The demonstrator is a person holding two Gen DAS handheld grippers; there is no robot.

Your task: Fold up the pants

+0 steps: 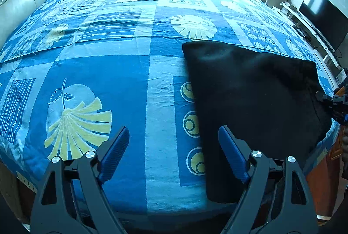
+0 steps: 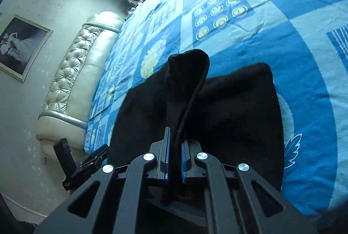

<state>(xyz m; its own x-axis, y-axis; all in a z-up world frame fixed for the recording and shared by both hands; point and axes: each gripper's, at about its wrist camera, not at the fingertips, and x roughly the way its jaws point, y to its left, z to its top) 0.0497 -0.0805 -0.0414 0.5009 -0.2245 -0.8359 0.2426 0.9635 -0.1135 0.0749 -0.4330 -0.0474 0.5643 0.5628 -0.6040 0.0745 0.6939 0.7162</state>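
While the right gripper [image 2: 175, 160] pinches a raised fold of the black pants [image 2: 228, 116] between its blue pads [image 2: 184, 160], the rest of the garment lies flat on the blue patterned bedspread [image 2: 304, 60], spreading away on both sides of the jaws. The pinched ridge stands up and tilts away from the camera.

Left gripper [image 1: 174, 140] hovers over the near edge of the bed, fingers spread wide, nothing between them. Pants [image 1: 250, 92] sit to its right, the near left edge just beside the right-hand pad [image 1: 232, 153]; contact can't be confirmed. Right gripper [image 1: 332, 101] shows at the far right edge of the left view, on the pants' corner.

Tufted headboard [image 2: 71, 73] along the far side.
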